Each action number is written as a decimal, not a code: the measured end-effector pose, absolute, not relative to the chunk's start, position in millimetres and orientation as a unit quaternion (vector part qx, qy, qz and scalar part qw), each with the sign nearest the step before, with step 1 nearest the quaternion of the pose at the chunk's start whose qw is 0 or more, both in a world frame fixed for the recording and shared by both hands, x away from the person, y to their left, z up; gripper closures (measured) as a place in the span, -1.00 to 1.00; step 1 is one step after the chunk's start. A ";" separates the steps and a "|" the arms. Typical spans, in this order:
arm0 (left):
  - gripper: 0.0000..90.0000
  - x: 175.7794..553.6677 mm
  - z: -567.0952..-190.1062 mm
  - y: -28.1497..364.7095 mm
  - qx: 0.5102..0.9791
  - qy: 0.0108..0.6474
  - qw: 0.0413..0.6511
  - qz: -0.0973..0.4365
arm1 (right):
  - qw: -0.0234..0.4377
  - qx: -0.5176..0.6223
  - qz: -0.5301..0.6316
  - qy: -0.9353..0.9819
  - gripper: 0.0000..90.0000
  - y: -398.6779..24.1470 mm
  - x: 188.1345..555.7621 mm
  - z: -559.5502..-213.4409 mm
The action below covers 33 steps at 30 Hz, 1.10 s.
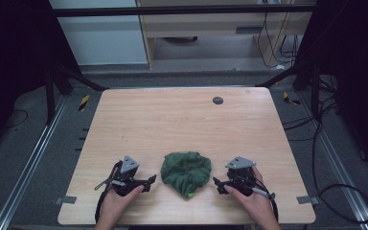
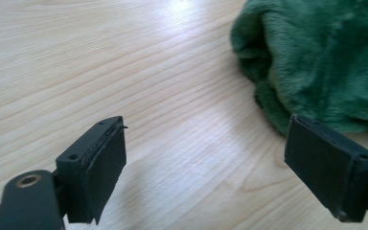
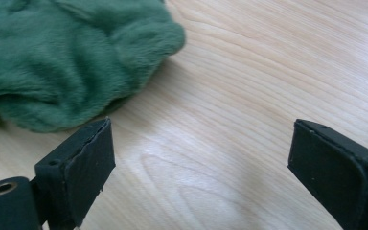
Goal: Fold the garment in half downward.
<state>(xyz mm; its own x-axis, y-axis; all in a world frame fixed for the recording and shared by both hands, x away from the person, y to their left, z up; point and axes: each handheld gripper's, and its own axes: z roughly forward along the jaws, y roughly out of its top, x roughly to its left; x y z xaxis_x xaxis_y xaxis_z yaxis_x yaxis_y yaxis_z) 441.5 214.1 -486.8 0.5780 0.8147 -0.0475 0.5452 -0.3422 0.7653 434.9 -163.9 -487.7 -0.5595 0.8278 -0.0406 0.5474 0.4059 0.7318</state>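
— What have you got in front of you?

— A crumpled green plush cloth (image 1: 186, 173) lying on the wooden table (image 1: 172, 120); it sits between my two grippers, near the edge closest to me; a small patch of brighter green shows at its near edge in the high view.

— And your left gripper?

— My left gripper (image 2: 206, 163) is spread wide, with nothing between its jaws; only bare wood shows in the gap; the cloth (image 2: 326, 57) lies ahead of the jaws and off toward the right-hand one; its nearest fold runs just past that jaw's tip, and whether it touches I cannot tell; the other jaw stands well clear of it.

— The right one?

— Much the same, mirrored; my right gripper (image 3: 201, 158) is also wide open and empty; the cloth (image 3: 67, 57) lies ahead of it and toward its left-hand jaw, the fabric's edge just beyond that jaw's tip; the right-hand jaw has only wood grain around it.

— How do they sit from above?

— In the high view my left gripper (image 1: 147, 182) and right gripper (image 1: 218, 183) point inward at the cloth from either side, each held in a hand; both are close beside it; a small dark round disc (image 1: 217, 100) sits on the table far beyond the jaws.
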 end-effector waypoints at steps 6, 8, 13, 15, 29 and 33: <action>-0.77 447.7 -486.7 226.5 0.795 0.433 0.384 0.180 | 0.212 0.428 0.359 0.802 -0.83 -180.3 445.4 -477.3; -0.82 451.6 -486.1 230.9 0.795 0.432 0.385 0.180 | 0.213 0.432 0.359 0.800 -0.83 -185.9 453.1 -472.9; -0.84 469.3 -484.0 243.7 0.790 0.446 0.380 0.181 | 0.215 0.456 0.319 0.803 -0.72 -195.5 486.3 -459.9; -0.84 474.6 -482.2 247.6 0.790 0.452 0.372 0.182 | 0.218 0.461 0.309 0.802 -0.72 -197.5 500.1 -455.6; -0.84 512.9 -472.6 270.8 0.821 0.458 0.299 0.164 | 0.188 0.499 0.277 0.799 -0.79 -198.3 545.1 -463.2; -0.84 527.5 -474.0 282.8 0.826 0.462 0.274 0.171 | 0.189 0.508 0.261 0.799 -0.78 -206.8 551.4 -470.2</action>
